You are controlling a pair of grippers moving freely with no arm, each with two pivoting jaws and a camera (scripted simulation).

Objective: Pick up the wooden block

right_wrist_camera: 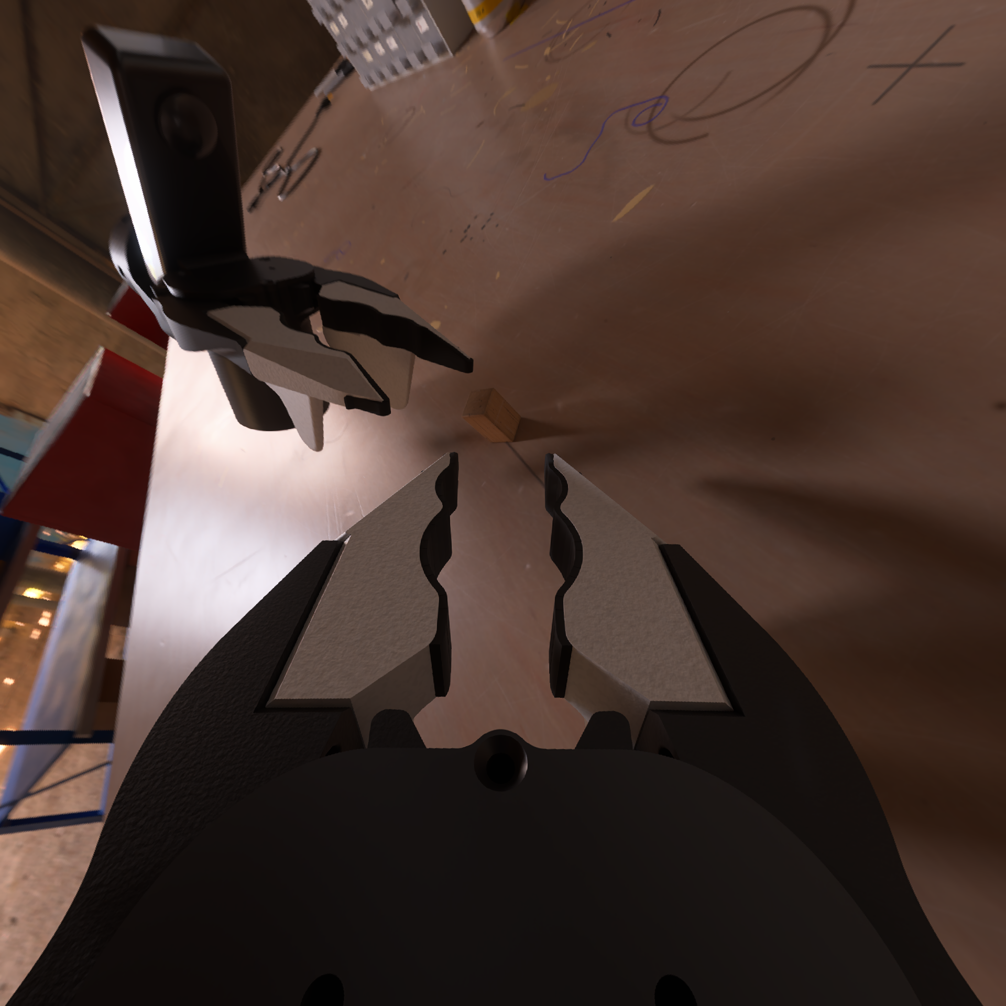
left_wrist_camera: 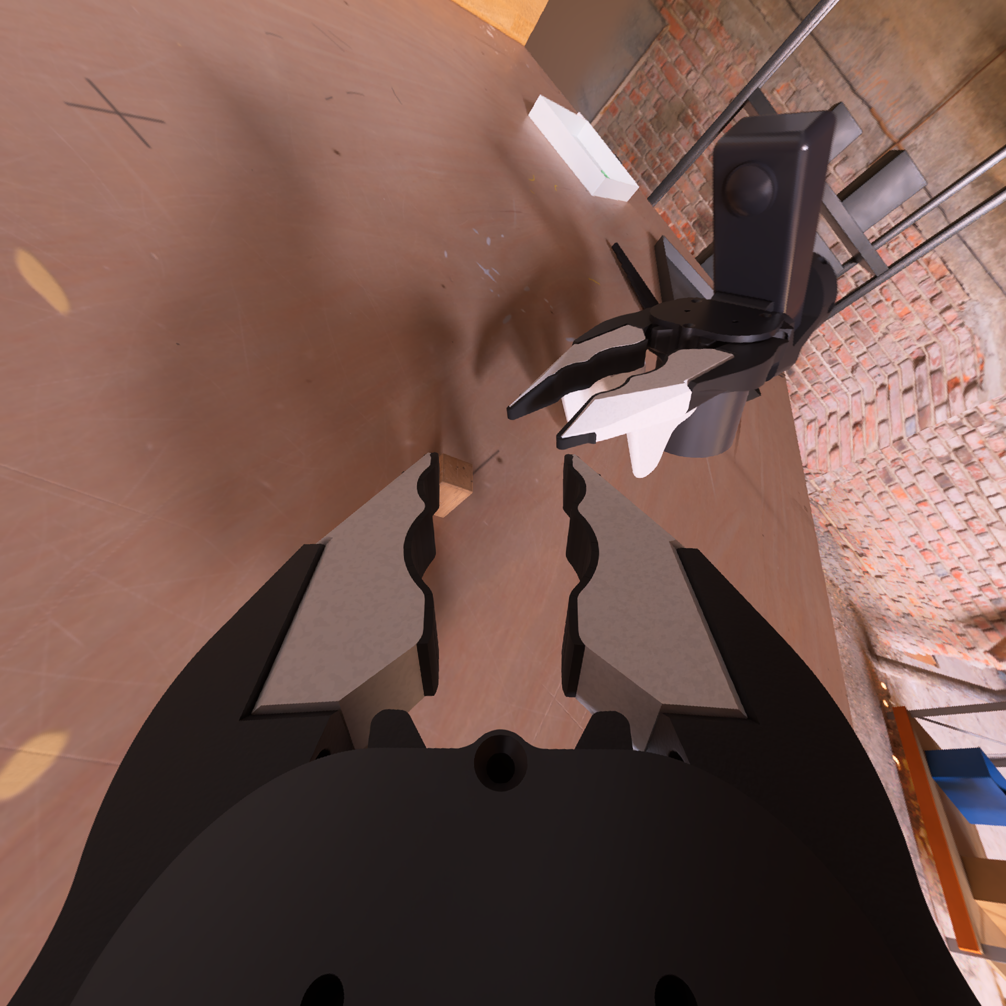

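The wooden block point(right_wrist_camera: 491, 415) lay flat on the scratched brown tabletop point(left_wrist_camera: 245, 326), well in from its edges, casting a long shadow. The left gripper point(left_wrist_camera: 501, 462) hung just short of it with jaws parted and nothing between them (in its own view the left fingertip hid part of the block). The right gripper point(right_wrist_camera: 502, 460) hovered near the block, its fingers likewise spread and empty. A white box point(left_wrist_camera: 582, 149) sat near the table's far edge in the left wrist view.
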